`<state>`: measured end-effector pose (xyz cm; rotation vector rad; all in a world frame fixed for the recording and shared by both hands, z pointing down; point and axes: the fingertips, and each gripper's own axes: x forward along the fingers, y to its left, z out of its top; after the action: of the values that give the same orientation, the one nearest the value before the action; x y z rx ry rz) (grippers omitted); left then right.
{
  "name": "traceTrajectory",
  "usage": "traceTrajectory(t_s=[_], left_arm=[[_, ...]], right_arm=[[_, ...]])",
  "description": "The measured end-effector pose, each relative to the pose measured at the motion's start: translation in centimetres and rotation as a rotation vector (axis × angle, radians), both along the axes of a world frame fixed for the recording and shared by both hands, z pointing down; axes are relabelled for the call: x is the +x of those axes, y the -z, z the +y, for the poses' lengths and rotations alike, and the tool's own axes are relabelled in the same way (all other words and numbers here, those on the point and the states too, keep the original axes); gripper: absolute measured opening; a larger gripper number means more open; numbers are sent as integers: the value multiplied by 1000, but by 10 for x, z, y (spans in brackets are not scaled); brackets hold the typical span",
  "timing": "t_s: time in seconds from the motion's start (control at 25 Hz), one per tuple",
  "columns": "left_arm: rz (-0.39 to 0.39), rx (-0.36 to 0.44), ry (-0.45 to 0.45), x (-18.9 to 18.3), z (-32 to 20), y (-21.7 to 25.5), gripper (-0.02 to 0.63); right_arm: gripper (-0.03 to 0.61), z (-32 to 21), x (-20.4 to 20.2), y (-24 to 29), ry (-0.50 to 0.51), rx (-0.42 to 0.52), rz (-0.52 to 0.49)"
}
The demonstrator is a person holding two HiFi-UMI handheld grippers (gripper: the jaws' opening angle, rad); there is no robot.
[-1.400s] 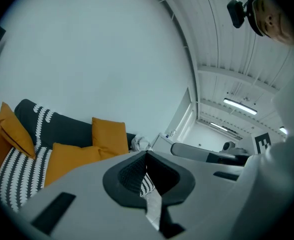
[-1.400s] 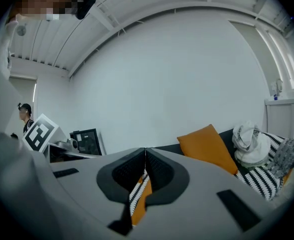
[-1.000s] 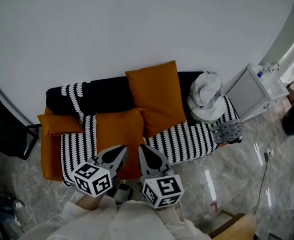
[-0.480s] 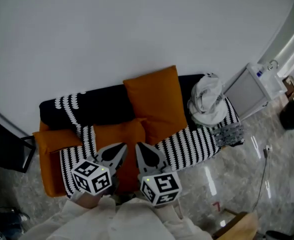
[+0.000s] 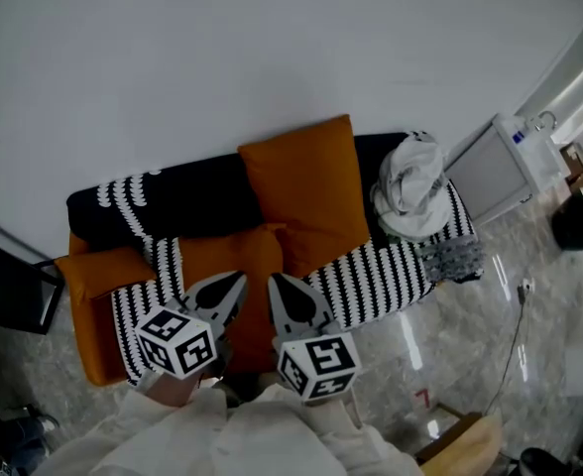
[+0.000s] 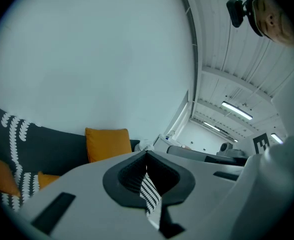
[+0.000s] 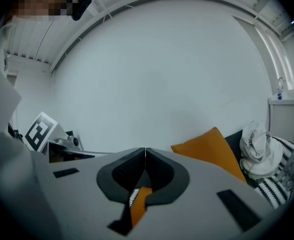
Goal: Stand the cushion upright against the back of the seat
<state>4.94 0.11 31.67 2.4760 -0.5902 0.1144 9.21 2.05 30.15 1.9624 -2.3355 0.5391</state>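
Observation:
A flat orange cushion lies on the striped sofa seat, just beyond both grippers. A larger orange cushion leans upright against the black sofa back. My left gripper is shut with nothing in it, its tip over the flat cushion's near edge. My right gripper is shut and empty too, right beside the left one. The near part of the flat cushion is hidden under them.
A small orange cushion rests on the left armrest. A crumpled white cloth bundle sits at the seat's right end. A white cabinet stands to the right of the sofa. Grey marble floor lies in front.
Both grippers have moved forward together toward the sofa, so their tips now reach over the flat cushion. Their jaws stayed shut. Nothing on the sofa has moved.

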Motion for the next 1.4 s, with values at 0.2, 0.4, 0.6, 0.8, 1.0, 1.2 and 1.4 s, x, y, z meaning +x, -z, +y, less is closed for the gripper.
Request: traceTrajectory(t_s=[0.2, 0.4, 0.6, 0.8, 1.0, 1.2, 1.4], left_arm=[[6, -2, 28, 5, -9, -1, 8], [-23, 5, 52, 15, -13, -1, 8], [-52, -5, 64, 25, -18, -8, 8], [-55, -17, 68, 34, -21, -14, 8], [-66, -18, 67, 41, -26, -17, 8], [-67, -45, 74, 45, -36, -26, 8], [-93, -58, 73, 53, -54, -46, 8]], right_arm=[[14, -11, 7, -2, 25, 1, 2], [14, -19, 12, 1, 61, 6, -3], [14, -27, 21, -2, 89, -10, -15], [14, -30, 30, -12, 107, -38, -34], [14, -37, 37, -16, 117, -41, -11], [14, -51, 43, -25, 116, -47, -70], [15, -68, 52, -46, 110, -88, -105]])
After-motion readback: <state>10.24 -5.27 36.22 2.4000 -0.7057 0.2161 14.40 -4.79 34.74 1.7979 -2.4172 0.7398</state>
